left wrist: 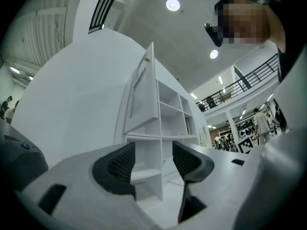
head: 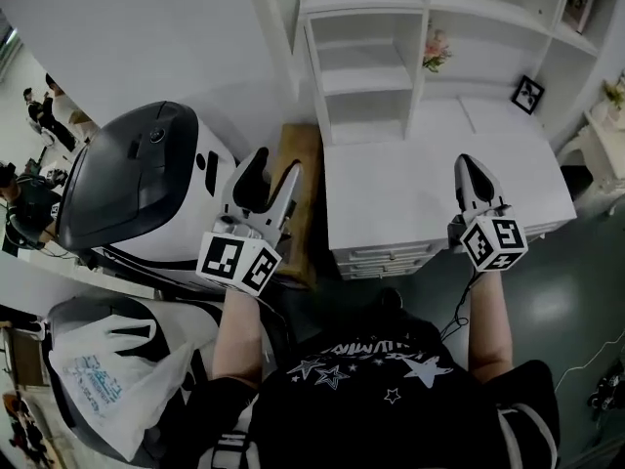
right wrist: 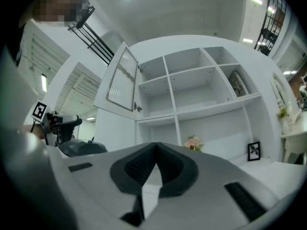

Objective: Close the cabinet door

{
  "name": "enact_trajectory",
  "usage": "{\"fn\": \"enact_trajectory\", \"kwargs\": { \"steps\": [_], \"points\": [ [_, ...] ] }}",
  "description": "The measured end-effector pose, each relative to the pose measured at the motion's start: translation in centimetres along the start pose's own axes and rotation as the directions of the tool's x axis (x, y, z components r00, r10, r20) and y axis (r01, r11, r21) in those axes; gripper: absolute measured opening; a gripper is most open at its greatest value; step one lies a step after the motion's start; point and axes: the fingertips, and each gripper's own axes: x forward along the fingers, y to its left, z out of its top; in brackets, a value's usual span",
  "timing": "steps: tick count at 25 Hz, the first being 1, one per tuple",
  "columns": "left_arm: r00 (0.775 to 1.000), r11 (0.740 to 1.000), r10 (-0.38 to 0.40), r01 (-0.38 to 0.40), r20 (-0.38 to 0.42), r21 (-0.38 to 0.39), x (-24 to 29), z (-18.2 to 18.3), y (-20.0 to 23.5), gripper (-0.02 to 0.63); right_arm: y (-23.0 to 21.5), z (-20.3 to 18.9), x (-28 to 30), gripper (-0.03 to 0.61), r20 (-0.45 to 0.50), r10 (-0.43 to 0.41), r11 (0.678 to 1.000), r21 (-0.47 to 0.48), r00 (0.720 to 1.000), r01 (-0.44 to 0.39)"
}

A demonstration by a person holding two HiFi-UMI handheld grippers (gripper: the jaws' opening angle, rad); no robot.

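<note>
The white cabinet door with the slatted panel (right wrist: 120, 80) is standing wide open. It is hanging off the left edge of the upper left compartment of the white shelving unit (right wrist: 201, 95), high above the white surface (head: 439, 184).

The left hand-held gripper (head: 277, 164) is sitting with its jaws partly apart. Only the shelves are showing through the gap, so it is holding nothing. The right hand-held gripper (right wrist: 156, 147) is showing its jaws meeting at the tips, also with nothing in them. Both are hovering low over the front of the surface, well apart from the door.

The main risk, as I am judging it, is contact in the wrong place:
- The slats are looking thin, so a push there could be flexing them rather than swinging the door. The solid frame is looking safer.
- Open jaws could be catching the door's edge or the small dark fitting (right wrist: 137, 108) at its lower corner. Whether that is a knob or a hinge I cannot tell.
- A hard shove could be slamming the door and bouncing it back open.
- Pushing close to the hinged edge would be giving little swing.

Room is lying open above the surface and in front of the shelves. On the left it is tightening, with the large white and dark grey machine (head: 137, 184) and a brown wooden piece (head: 298, 164) crowding that side under the door. The pink flowers (right wrist: 193, 143) and the small black-framed picture (right wrist: 253, 151) are sitting low and to the right, clear of the door's path.
</note>
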Motion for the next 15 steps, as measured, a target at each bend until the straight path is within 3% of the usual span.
{"fn": "enact_trajectory", "kwargs": {
  "steps": [6,11,15],
  "points": [
    [0.996,0.998,-0.016,0.01,0.093,0.066,3.4,3.7,-0.5,0.361,-2.2,2.9,6.5,0.005,0.043,0.119,0.993,-0.016,0.992,-0.118],
    [0.986,0.996,-0.03,0.015,0.163,0.089,5.4,6.3,-1.3,0.427,-3.8,4.8,9.6,0.005,0.08,0.194,0.981,-0.028,0.978,-0.193],
    [0.981,0.989,-0.003,-0.026,0.195,0.146,6.6,8.7,-1.4,0.44,-4.4,5.3,11.4,0.005,0.104,0.254,0.967,-0.025,0.961,-0.253]
  ]
}}
